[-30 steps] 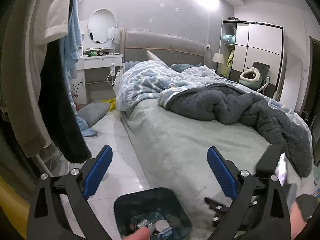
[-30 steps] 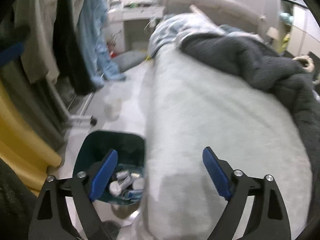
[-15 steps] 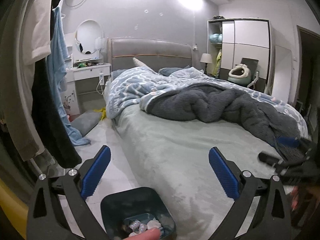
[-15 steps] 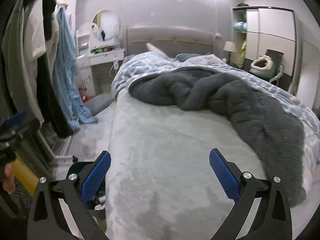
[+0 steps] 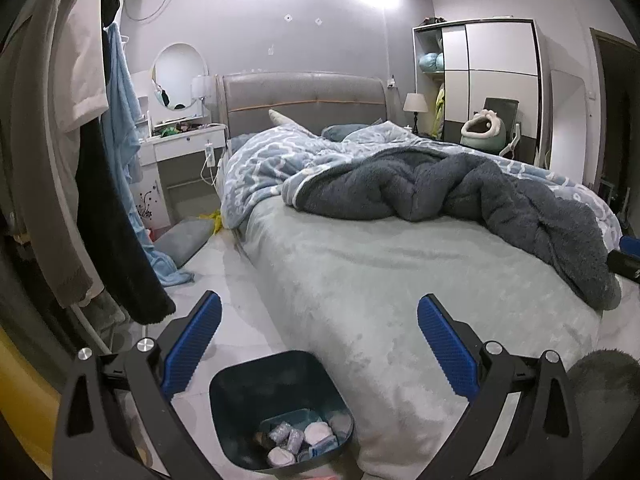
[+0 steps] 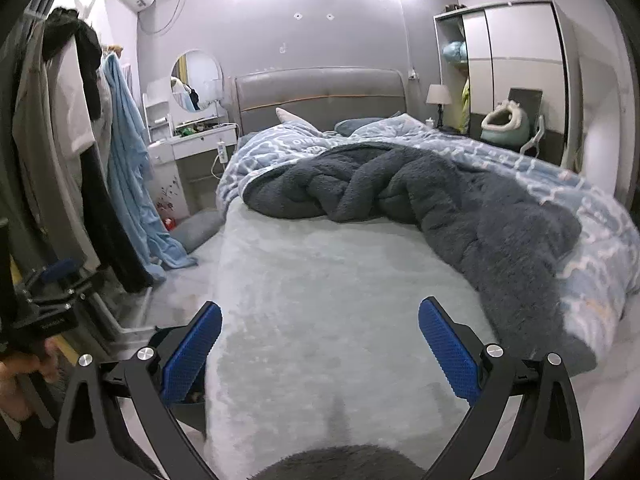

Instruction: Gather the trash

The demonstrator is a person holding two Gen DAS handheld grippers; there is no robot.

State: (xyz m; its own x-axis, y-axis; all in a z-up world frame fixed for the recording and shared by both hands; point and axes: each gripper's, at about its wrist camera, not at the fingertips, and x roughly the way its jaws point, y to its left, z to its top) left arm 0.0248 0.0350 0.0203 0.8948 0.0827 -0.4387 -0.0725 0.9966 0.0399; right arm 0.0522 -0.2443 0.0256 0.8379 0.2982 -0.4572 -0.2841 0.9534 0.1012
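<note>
Raised left claw [image 5: 318, 344] above bin [image 5: 280, 408]

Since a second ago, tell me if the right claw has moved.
Yes. The right claw swung up and rightward: the bin slid to the lower-left edge, and the headboard is now centered.

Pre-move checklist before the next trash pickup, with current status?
1. Left gripper open and holding nothing: ok.
2. Right gripper open and holding nothing: ok.
3. Dark teal trash bin upright on the floor beside the bed, mouth unobstructed: ok.
4. Bin has room: ok, crumpled trash covers only the bottom.
5. Next trash item located: not ok, none visible on the bare sheet.
6. Trash hidden under the grey fleece blanket: cannot tell.
</note>
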